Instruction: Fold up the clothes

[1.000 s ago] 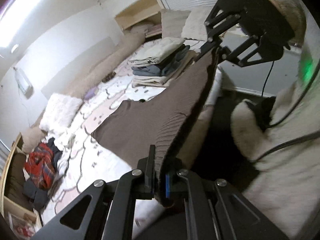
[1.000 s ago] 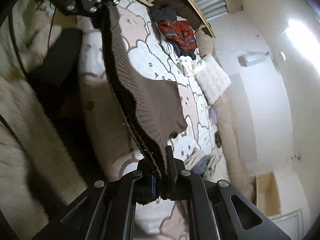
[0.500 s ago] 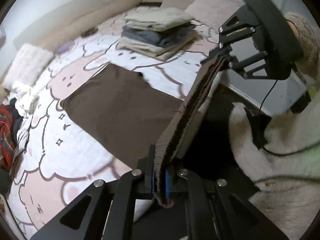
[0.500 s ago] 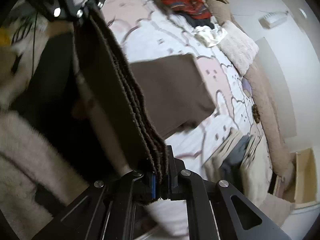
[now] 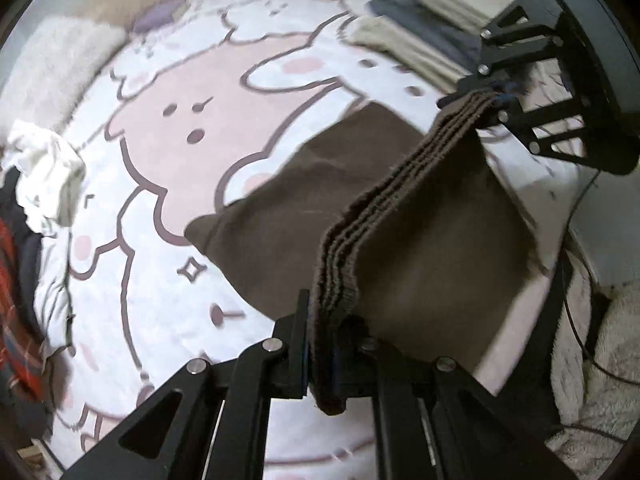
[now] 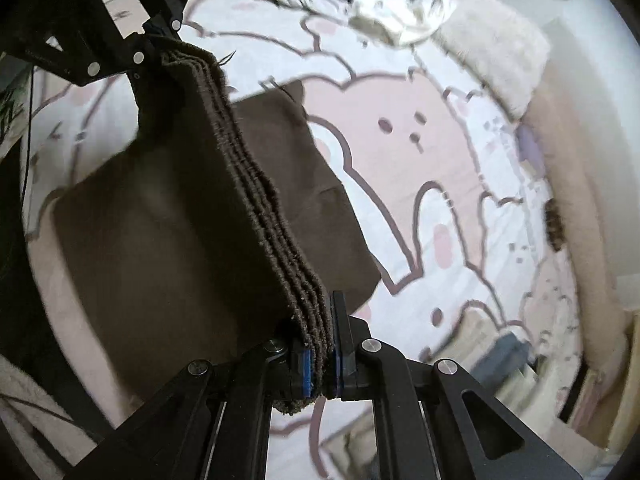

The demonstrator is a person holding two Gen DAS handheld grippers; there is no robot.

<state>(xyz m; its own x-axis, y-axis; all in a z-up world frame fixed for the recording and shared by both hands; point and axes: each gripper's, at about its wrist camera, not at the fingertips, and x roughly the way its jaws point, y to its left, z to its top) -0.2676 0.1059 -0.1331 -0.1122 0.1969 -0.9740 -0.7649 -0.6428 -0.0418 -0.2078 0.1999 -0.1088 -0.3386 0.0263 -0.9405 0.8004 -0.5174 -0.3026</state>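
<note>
Brown knit garment [image 5: 400, 184] hangs stretched between my two tools, its lower part draped on the bed [image 5: 168, 92] with the cartoon sheet. My left hand-held gripper [image 5: 322, 344] points steeply down, clamped tight on one end of the stacked edge; my right hand-held gripper [image 6: 320, 360], also tilted down, pinches the other end. Folded clothes [image 5: 420, 32] sit at the far right.

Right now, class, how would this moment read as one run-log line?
left tongs: shut on brown garment | right tongs: shut on same layered edge | garment: partly on bed sheet | fold: unfinished
</note>
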